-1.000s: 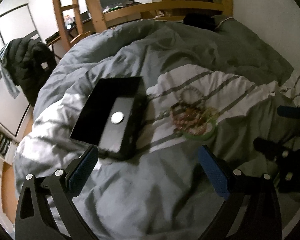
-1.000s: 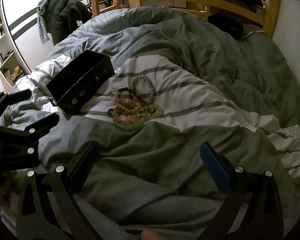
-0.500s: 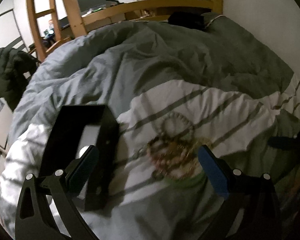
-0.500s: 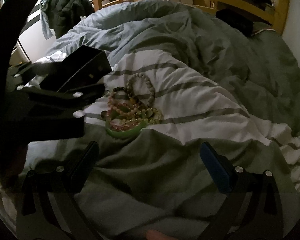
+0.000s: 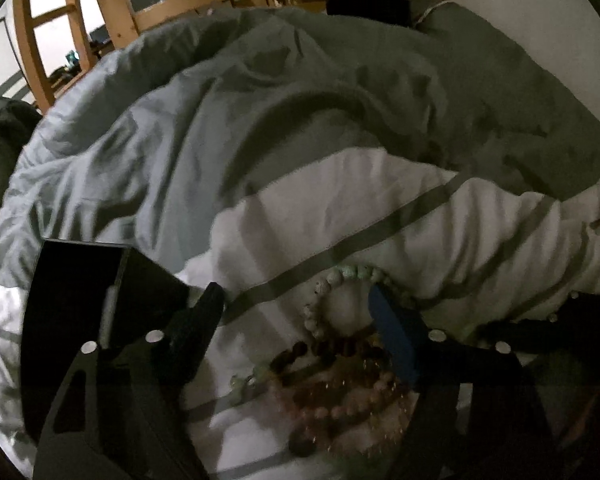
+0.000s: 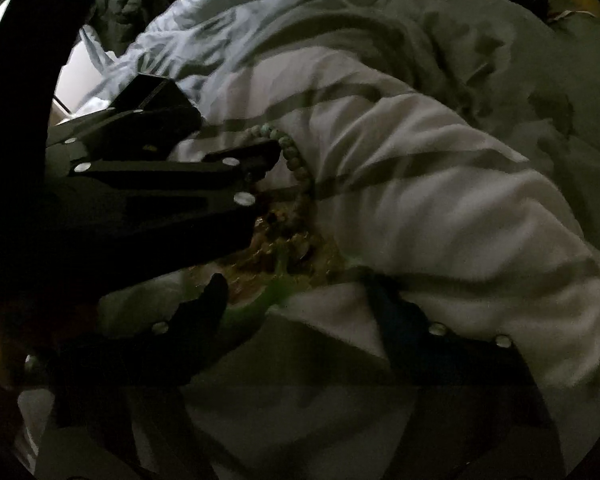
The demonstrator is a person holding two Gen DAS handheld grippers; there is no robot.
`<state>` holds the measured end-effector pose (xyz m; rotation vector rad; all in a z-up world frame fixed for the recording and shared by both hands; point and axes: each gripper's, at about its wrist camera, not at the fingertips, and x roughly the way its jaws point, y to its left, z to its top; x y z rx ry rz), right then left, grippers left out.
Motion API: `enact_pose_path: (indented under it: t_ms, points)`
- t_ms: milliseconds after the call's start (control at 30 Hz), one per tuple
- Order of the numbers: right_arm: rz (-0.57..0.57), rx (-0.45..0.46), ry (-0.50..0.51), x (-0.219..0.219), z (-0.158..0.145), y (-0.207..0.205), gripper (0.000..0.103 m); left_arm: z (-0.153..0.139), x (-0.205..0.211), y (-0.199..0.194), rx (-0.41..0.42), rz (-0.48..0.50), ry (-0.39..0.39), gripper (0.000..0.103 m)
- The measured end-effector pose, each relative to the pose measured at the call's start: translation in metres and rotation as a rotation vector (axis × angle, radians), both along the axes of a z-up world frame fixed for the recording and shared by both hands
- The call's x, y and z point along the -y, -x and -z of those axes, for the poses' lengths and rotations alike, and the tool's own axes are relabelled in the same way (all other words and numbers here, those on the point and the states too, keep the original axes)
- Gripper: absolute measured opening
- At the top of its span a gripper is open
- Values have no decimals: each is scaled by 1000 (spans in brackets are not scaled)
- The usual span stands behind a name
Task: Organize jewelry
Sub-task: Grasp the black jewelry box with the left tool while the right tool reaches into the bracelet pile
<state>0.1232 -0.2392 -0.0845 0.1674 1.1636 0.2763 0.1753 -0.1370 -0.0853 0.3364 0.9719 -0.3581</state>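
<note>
at lower left of our left wrist view sits the black jewelry box (image 5: 76, 300). our left gripper (image 5: 296, 320), jaws wide and holding nothing, straddles the bracelet pile (image 5: 340, 384) at lower centre. our right gripper (image 6: 300, 300) gapes empty too, over the green bangle (image 6: 256, 304).

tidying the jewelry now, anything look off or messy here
Yes: the bracelets lie in one overlapping heap on the duvet, outside the black box to their left. The pale bead bracelet rests partly on the pile. The left gripper is open over them.
</note>
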Motion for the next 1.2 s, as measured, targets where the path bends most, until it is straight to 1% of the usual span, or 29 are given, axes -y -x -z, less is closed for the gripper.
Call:
enact_pose_path:
  t_ms: [33,67,100,133,200,233,300,333,367,433,467,533,600,767,800,833,867,933,1067,1133,1167,1200]
  points:
    - [-5,-4,6,-2,4,-4,68,5,0,-3,-10,1,-1,64]
    - [-6,-4,18,-3,7,-5,63,10,0,-5,-21,0,-4,60]
    - [-9,-3,35,-5,9,-7,54,14,-1,-7,-34,-2,-4,53]
    - [-11,2,41,-6,11,-7,49,19,-4,-9,-51,-6,6,47]
    - [-13,12,8,-6,12,-9,30,20,-6,-10,-58,-7,16,43]
    - [-13,13,5,-6,12,-10,28,20,-6,-11,-59,-6,20,40]
    - [-23,28,4,-7,11,-11,17,18,-7,-11,-58,-8,23,35]
    - [-23,44,5,-9,8,-11,16,17,-7,-13,-58,-10,25,31]
    - [-25,54,0,-10,6,-10,9,16,-8,-13,-57,-14,30,29]
    - [-21,79,-7,-9,0,-9,8,11,-13,-13,-62,-23,47,23]
    - [-16,97,-18,-9,-5,-8,0,8,-16,-12,-68,-32,61,21]
    - [-1,130,-68,-2,-16,-5,0,3,-18,-10,-68,-42,75,13]
    - [16,149,-108,3,-22,-5,1,-2,-19,-7,-71,-44,86,9]
    - [54,184,-187,16,-35,-5,0,-19,-22,7,-46,-39,99,9]
    - [60,180,-192,15,-35,-5,1,-23,-24,10,-40,-39,105,9]
    - [67,158,-194,15,-32,-8,1,-27,-26,12,-35,-39,108,9]
    - [76,143,-200,19,-29,-2,1,-31,-28,14,-28,-40,112,9]
    - [71,109,-205,17,-22,-9,1,-40,-33,20,-18,-44,124,9]
    - [72,39,-143,15,-3,-9,4,-55,-45,27,-1,-56,144,8]
    - [84,-2,-90,11,8,-15,14,-59,-48,27,4,-60,151,8]
    - [88,-6,-95,10,9,-17,24,-59,-48,27,5,-60,151,8]
    - [89,-8,-126,11,10,-19,35,-60,-48,28,6,-59,148,8]
